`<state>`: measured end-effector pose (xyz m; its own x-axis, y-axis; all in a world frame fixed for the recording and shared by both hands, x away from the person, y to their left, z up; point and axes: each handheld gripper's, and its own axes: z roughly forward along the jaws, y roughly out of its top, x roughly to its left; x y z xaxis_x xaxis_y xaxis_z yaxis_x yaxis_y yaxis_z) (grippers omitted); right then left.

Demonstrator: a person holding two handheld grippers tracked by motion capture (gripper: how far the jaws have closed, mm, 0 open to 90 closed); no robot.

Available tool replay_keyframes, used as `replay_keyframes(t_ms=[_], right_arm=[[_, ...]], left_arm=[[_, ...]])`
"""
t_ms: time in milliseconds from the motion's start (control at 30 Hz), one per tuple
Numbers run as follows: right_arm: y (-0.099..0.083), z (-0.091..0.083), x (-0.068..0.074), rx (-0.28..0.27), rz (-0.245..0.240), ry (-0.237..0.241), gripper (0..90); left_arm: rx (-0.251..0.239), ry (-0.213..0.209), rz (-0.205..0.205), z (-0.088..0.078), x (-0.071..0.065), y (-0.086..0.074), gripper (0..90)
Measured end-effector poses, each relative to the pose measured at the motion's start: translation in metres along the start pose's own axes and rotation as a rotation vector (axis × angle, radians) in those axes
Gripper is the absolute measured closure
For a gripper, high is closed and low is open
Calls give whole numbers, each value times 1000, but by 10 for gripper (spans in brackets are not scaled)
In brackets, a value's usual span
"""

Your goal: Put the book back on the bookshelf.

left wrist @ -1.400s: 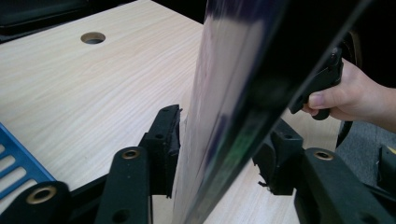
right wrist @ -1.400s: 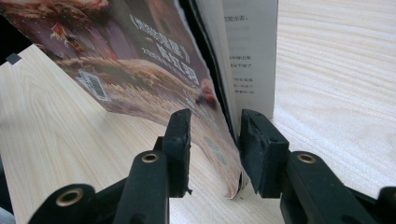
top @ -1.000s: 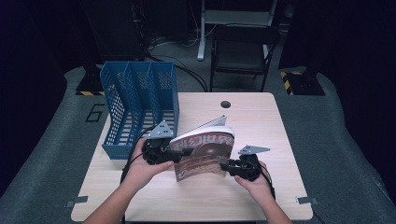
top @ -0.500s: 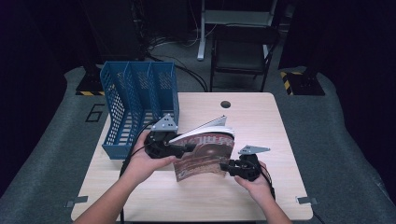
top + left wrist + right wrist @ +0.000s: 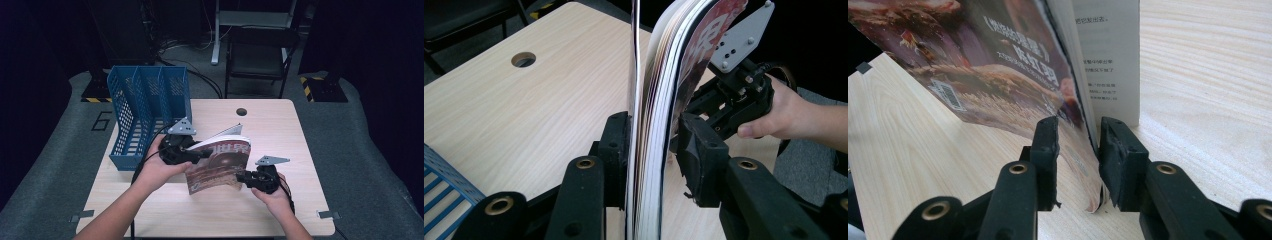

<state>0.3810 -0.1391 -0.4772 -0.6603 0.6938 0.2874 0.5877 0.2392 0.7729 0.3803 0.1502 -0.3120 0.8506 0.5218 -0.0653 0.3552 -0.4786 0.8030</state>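
From the high view, a person at a pale wooden table [image 5: 280,125] holds a magazine [image 5: 220,167] up off the surface between two hand-held grippers, just right of a blue mesh file holder [image 5: 145,107] with three slots. The left gripper [image 5: 202,152] grips the magazine's upper left edge and the right gripper [image 5: 241,177] its lower right corner; the glossy cover, reddish brown with large pale characters, faces the person, and a few pages fan loose at the top. The likely trouble here is sagging: the magazine is limp and held only at two points, so it could buckle or slide out if either hand tilts. In the left gripper view, the left gripper [image 5: 653,145] has just been closing, and its black jaws stand narrow on either side of the upright page block; one stiff sheet stands apart at the left and may sit outside the grip, so it could flap free and catch on the holder's rim. The other gripper [image 5: 736,95] shows beyond, in a hand. In the right gripper view, the right gripper [image 5: 1077,137] has also just been closing; its jaws pinch the magazine's [image 5: 998,60] curled lower corner, with white text pages splayed to the right. That corner hold looks shallow, so the slick cover could slip or tear there.
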Motion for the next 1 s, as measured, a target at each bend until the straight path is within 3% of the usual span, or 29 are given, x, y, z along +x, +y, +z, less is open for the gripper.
replay_keyframes(t_ms=[600, 1000], right_arm=[[2, 0, 3, -20, -39, -40, 776], [2, -1, 3, -18, -42, -38, 781]], left_arm=[[40, -12, 28, 6, -2, 17, 730], [105, -9, 52, 17, 0, 27, 787]])
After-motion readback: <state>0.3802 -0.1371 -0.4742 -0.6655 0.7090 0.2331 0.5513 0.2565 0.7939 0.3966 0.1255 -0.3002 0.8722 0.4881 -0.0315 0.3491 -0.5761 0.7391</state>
